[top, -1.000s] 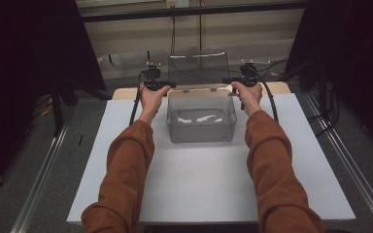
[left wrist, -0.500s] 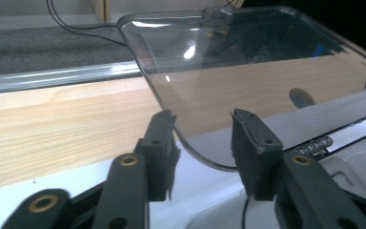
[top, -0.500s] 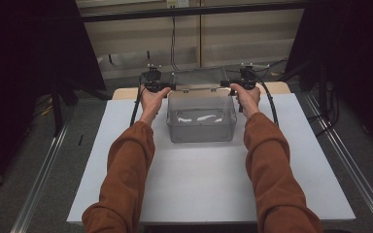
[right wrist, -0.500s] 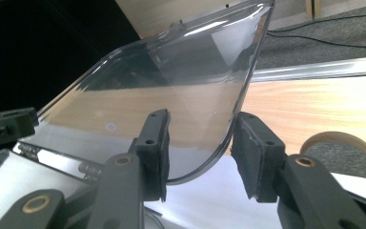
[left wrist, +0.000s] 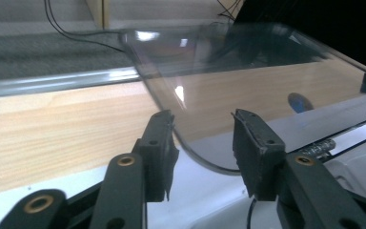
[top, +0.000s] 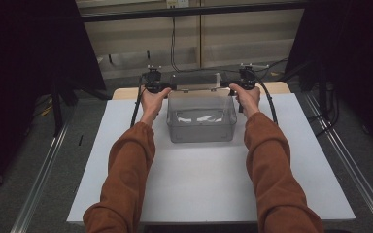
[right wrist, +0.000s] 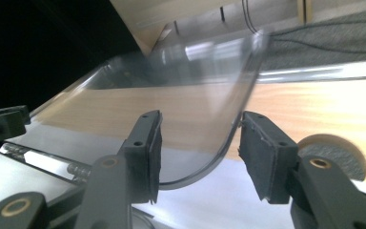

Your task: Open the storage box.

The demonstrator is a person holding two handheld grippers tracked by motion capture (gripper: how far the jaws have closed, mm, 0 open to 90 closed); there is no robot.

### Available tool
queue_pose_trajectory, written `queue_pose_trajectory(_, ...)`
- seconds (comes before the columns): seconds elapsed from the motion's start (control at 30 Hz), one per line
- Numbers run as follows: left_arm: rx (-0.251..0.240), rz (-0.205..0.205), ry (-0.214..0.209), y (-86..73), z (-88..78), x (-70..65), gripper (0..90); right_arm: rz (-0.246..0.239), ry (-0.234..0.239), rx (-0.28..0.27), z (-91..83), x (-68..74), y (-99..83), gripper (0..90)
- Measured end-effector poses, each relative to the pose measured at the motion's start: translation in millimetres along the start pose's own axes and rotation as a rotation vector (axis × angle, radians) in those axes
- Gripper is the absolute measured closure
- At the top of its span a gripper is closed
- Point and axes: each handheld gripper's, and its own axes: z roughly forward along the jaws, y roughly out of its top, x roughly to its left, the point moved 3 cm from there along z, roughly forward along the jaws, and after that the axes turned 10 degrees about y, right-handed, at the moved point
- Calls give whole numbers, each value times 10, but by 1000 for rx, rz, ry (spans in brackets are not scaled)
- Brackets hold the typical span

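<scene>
My left gripper [left wrist: 202,157] has its jaws spread, one rounded corner of the clear lid [left wrist: 228,71] sitting in the gap between them without either pad pressing on it; my right gripper [right wrist: 198,155] is the same, jaws apart around the opposite corner of the lid [right wrist: 181,100]. From above, the lid [top: 194,81] lies folded back behind the clear box [top: 201,119], over the wooden strip along the desk's far edge, and the box itself stands on the white mat at the far middle of the desk [top: 126,92]. Something pale lies on the box floor; I cannot tell what. Both hands, left [top: 151,99] and right [top: 245,97], sit at the box's far corners. Since neither pair of jaws is gripping, my worry is the lid: if it hinges freely it could swing or drop as I pull away. If I close one side before the other, the thin plastic may twist or slip from the pads.
</scene>
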Motion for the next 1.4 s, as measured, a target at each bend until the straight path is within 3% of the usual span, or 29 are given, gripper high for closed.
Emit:
queue_pose_trajectory(0.1,-18,-7,-1,-18,32,-4,537,-9,2,-20,-4,-1,6,449)
queue_pose_trajectory(0.17,-23,-4,5,-24,36,-2,501,-47,-18,-28,-22,15,24,439)
queue_pose_trajectory(0.23,-30,6,18,-23,31,8,411,-64,-25,-51,-46,20,33,413)
queue_pose_trajectory(0.33,-77,13,24,-8,5,4,362,-91,-34,-68,-80,24,30,383)
queue_pose_trajectory(0.57,-135,94,44,-8,-58,-36,234,-170,-33,-103,-139,72,10,274)
queue_pose_trajectory(0.77,-145,111,49,-35,-122,-27,94,-232,-37,-121,-214,163,19,165)
queue_pose_trajectory(0.9,-186,94,33,-59,-230,-27,72,-263,-38,-150,-279,227,17,106)
queue_pose_trajectory(1.03,-215,122,20,-84,-316,-39,42,-302,-53,-168,-320,284,-19,36)
queue_pose_trajectory(1.17,-251,118,-14,-94,-408,-45,41,-325,-69,-188,-365,317,-41,32)
queue_pose_trajectory(1.23,-270,140,0,-112,-447,-51,44,-337,-69,-204,-399,334,-52,39)
queue_pose_trajectory(1.4,-342,131,-8,-163,-518,-38,59,-412,-91,-201,-445,391,-106,40)
